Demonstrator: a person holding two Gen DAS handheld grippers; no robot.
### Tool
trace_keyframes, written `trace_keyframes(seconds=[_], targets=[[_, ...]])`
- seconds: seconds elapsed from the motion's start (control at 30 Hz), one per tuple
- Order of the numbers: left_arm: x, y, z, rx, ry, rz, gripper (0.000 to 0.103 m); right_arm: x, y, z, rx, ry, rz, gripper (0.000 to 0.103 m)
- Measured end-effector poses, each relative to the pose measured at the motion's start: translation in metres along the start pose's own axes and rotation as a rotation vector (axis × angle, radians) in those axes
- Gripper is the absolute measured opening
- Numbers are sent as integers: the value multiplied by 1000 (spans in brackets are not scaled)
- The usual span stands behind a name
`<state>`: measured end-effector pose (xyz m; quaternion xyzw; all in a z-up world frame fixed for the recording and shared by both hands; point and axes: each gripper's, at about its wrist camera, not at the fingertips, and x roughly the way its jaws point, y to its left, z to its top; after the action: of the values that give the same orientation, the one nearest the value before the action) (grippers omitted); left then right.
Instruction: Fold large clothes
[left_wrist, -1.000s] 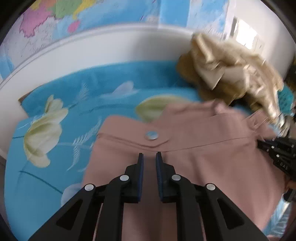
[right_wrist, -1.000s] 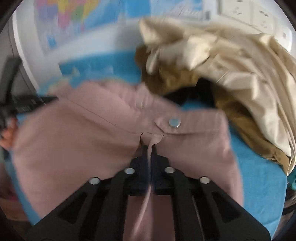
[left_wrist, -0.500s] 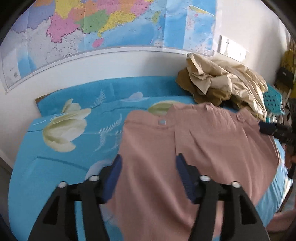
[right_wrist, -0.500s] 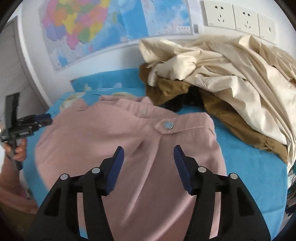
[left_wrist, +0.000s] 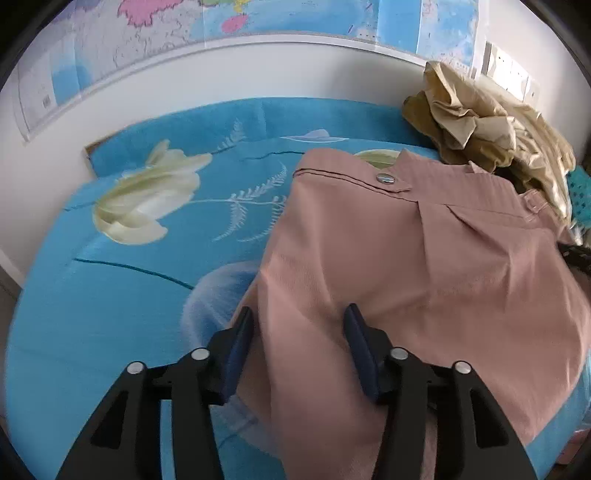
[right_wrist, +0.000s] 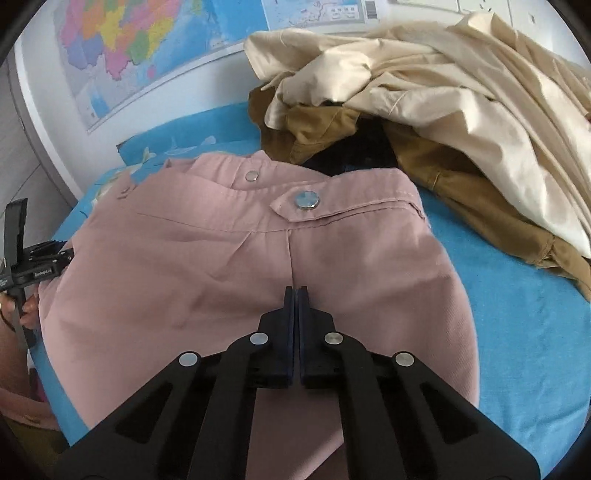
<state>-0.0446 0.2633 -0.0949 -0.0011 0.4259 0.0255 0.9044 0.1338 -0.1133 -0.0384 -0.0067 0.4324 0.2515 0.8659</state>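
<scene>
Pink trousers lie spread on a blue flowered bed cover, waistband and metal button toward the wall. My left gripper straddles their left edge. Its jaws are closing, with the cloth edge between the pads and neither pad pressing on it. In the right wrist view my right gripper is shut on the pink trousers, its tips pinching the centre seam below the button flap. A hand holds the left gripper's body at the left edge of that view.
A heap of cream and brown clothes sits on the bed cover at the back right, touching the waistband; it also shows as the clothes heap in the left wrist view. A wall map hangs behind the bed. Bare blue cover lies to the left.
Both grippers let go near the waistband, opened and drew back down the trousers. The right one has shut again on the centre seam. The left one has shifted to the left edge and narrowed.
</scene>
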Motion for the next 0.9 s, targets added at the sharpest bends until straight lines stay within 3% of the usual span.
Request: trace_keyframes(seconds=[0.07,0.13,0.2,0.23,0.3,0.4,0.47,0.5,0.53,0.57,0.6,0.67,0.73,0.8,0.9], targets=[[-11,4,-2,-24,-17,-31,55,-21,3,-5,17,-28,18,22],[-30,13,-10,-58,-46,-108,62,-43,6,-10,4,-62,35,38],[-40,16,-18,-64,-55,-144,65,-62,11,-19,-9,-84,84,46],[-44,16,-26,-51,-46,-145,68,-70,13,-26,-23,-86,93,57],[-45,15,-36,-35,-27,-139,70,-77,16,-41,-60,-60,36,70],[-45,13,-51,-34,-18,-176,69,-74,6,-59,-26,-16,17,69],[-42,12,-55,-41,-13,-196,51,-71,-3,-71,15,-14,22,67],[-40,8,-55,-41,-18,-188,45,-68,-5,-73,22,-17,22,52],[-39,7,-53,-39,-19,-176,33,-66,-5,-73,24,-23,-5,18],[-38,3,-50,-26,-24,-148,22,-62,-6,-69,25,-15,-13,7],[-36,-1,-45,-7,-25,-106,19,-60,-9,-66,40,-5,-7,2],[-33,-1,-36,-6,-19,-78,15,-62,-15,-56,50,-26,-8,1],[-28,3,-29,-12,-17,-66,15,-59,-17,-48,39,-40,-64,1],[-20,3,-28,-23,5,-58,18,-48,-18,-45,54,-16,-62,2],[-28,0,-33,-16,-7,-36,32,-51,-17,-48,83,-9,-45,14]])
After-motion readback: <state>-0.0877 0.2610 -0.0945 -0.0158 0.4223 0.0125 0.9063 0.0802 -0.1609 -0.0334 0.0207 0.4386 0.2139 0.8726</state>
